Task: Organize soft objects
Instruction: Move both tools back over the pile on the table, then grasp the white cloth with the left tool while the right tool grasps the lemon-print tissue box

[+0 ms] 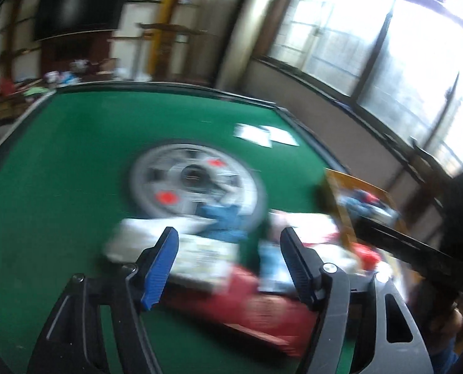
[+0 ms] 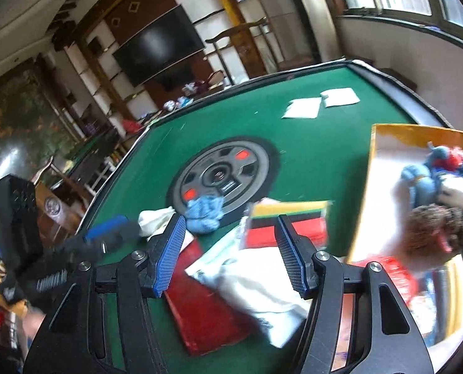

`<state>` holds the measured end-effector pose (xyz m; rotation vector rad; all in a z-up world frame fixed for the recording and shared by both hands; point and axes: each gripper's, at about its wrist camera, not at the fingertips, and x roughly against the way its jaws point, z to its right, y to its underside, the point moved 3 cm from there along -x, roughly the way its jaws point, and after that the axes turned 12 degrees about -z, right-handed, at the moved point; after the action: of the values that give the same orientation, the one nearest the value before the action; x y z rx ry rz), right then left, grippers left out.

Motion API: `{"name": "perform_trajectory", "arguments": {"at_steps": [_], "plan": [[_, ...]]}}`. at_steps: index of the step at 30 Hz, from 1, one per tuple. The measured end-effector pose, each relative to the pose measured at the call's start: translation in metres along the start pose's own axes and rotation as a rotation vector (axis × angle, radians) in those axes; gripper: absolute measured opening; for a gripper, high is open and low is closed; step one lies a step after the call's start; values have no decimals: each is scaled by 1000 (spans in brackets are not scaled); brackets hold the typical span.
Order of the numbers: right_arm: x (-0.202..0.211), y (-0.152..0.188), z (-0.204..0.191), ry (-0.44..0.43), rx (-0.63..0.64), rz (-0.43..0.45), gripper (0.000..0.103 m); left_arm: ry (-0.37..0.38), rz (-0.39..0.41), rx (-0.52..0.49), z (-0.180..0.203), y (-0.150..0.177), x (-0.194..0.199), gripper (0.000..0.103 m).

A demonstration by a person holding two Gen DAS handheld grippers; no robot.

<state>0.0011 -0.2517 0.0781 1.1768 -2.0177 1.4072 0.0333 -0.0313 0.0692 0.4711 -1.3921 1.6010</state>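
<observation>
A loose heap of soft things lies on the near part of the green felt table (image 2: 309, 143). A crumpled light-blue cloth (image 2: 204, 213) sits on the lower edge of the grey round hub (image 2: 222, 176) set in the middle of the felt, with a white cloth (image 2: 155, 219) just to its left. Nearer the cameras lie a flat red piece (image 2: 203, 311), a white printed cloth (image 2: 256, 283) lapping over it, and a red, black and yellow striped fabric (image 2: 289, 222) behind that.

At the right stands a yellow-walled box (image 2: 418, 134) holding plush toys: a blue one (image 2: 424, 180) and a brown woolly one (image 2: 434, 230), touching each other.

The right gripper (image 2: 229, 252) hangs above the heap with its blue-padded jaws about half apart and nothing between the pads. The left gripper (image 1: 229, 268) is likewise over the heap, jaws well apart and empty; its view is heavily blurred, so the cloths under it are hard to tell apart. In the right wrist view it appears as a dark blurred shape at the left edge.

Two white paper sheets (image 2: 321, 103) lie side by side near the far corner of the felt. A dark television screen (image 2: 159, 43) hangs on the far wall.
</observation>
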Motion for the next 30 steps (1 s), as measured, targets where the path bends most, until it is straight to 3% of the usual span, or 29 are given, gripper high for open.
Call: {"name": "perform_trajectory", "arguments": {"at_steps": [2,6,10,14,16,17,18,23,26,30], "plan": [[-8,0,-4,-13,6,-12,60,-16,-24,44,-21,-5,-7,73],[-16,0,-5,-24,-4,-16,60,28,-115,72,-43,-9,-32,74],[-18,-1,0,-28,-21,-19,60,-35,-125,98,-57,-10,-51,73],[-17,0,7,-20,-43,-19,60,-6,-127,121,-67,-9,-70,72],[-17,0,10,-19,-57,-18,60,-32,-142,155,-76,-9,-73,43],[-19,0,11,-22,-65,-21,60,-28,-134,161,-78,-9,-71,36],[-20,0,10,-27,-68,-24,60,-31,-130,164,-79,-9,-69,23],[-28,3,4,-43,-63,-65,60,-69,-74,178,-86,-9,-50,22],[-31,8,6,16,-71,-88,60,-51,-40,205,-93,-9,-36,22],[-41,13,8,6,-85,-125,60,-40,-12,227,-95,-11,-26,22]]}}
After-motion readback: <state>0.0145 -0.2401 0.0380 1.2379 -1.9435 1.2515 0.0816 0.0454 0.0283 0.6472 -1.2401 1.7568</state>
